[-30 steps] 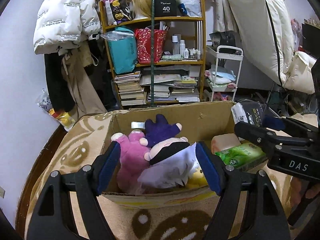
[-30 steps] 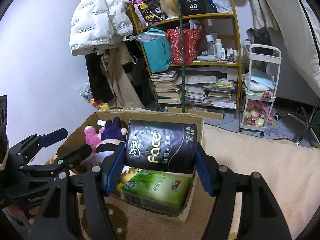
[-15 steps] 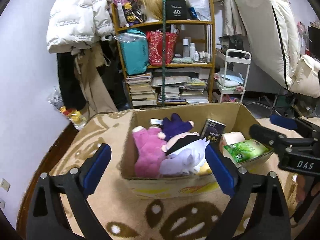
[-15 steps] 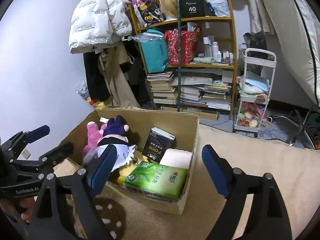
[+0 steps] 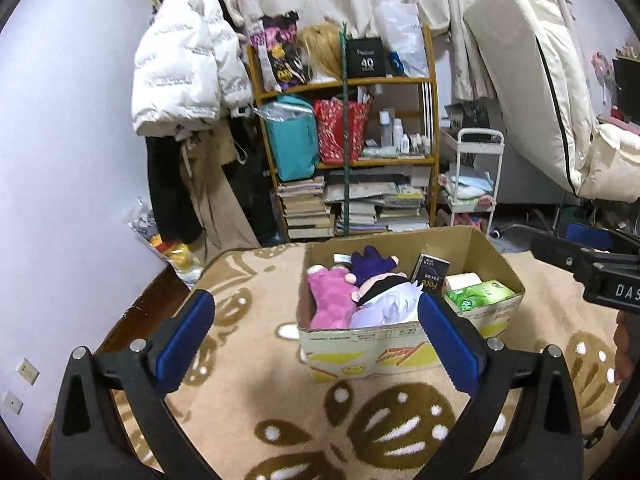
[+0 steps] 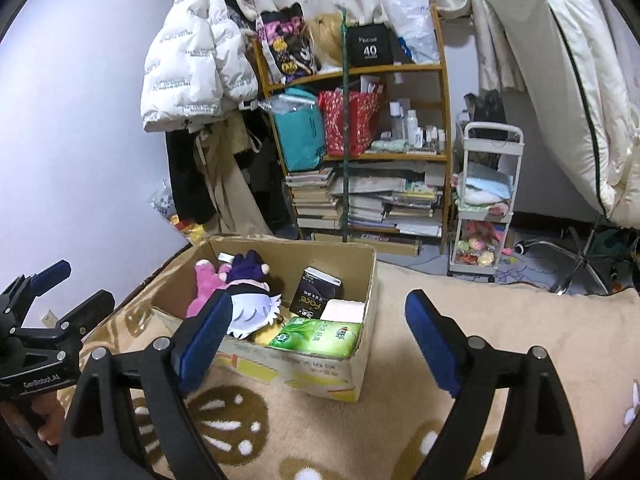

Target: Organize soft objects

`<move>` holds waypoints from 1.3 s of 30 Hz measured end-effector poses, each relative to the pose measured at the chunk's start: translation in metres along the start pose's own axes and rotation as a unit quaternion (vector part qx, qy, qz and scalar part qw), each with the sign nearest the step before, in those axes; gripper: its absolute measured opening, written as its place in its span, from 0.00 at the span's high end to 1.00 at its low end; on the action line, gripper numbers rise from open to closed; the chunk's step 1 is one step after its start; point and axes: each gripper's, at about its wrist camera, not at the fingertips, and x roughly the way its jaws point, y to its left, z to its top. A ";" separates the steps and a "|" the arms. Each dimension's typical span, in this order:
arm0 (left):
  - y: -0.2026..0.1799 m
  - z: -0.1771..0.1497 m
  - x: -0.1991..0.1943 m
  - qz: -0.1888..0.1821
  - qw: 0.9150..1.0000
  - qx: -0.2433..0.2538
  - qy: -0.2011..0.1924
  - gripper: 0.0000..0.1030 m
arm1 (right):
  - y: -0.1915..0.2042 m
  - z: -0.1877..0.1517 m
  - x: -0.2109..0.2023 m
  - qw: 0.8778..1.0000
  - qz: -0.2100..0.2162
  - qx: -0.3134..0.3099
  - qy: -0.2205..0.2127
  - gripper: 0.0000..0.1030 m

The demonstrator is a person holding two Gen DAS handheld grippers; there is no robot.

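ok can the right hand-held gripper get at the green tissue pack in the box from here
Probably yes: the right hand-held gripper is open and empty, and the green tissue pack lies uncovered at the cardboard box near corner.

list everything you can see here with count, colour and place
open cardboard box: 1, brown, on the patterned blanket
pink plush toy: 1, pink, box's left end
purple-haired plush doll: 1, purple, black and white, beside the pink plush
black tissue pack: 1, black, upright mid-box
pale pink tissue pack: 1, behind the green pack
green tissue pack: 1, green, box's right end
beige blanket with brown pattern: 1, under the box
wooden bookshelf: 1, behind, full of books and bags
white puffer jacket: 1, hanging left
white trolley: 1, right of shelf
left tongs: open, empty
right tongs: open, empty
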 end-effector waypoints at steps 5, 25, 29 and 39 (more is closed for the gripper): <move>0.006 -0.002 -0.027 0.005 1.000 -0.004 -0.015 0.01 | 0.007 0.001 -0.029 1.000 -0.004 -0.008 -0.016 0.10; 0.024 -0.033 -0.109 0.022 0.998 -0.023 -0.050 0.01 | 0.016 -0.033 -0.109 0.998 -0.014 -0.019 -0.067 0.00; 0.023 -0.036 -0.117 0.027 0.998 -0.019 -0.055 0.01 | 0.014 -0.037 -0.120 0.997 -0.018 -0.015 -0.075 0.00; 0.023 -0.040 -0.125 0.032 0.998 -0.022 -0.057 0.01 | 0.013 -0.042 -0.138 0.994 -0.032 -0.025 -0.101 0.00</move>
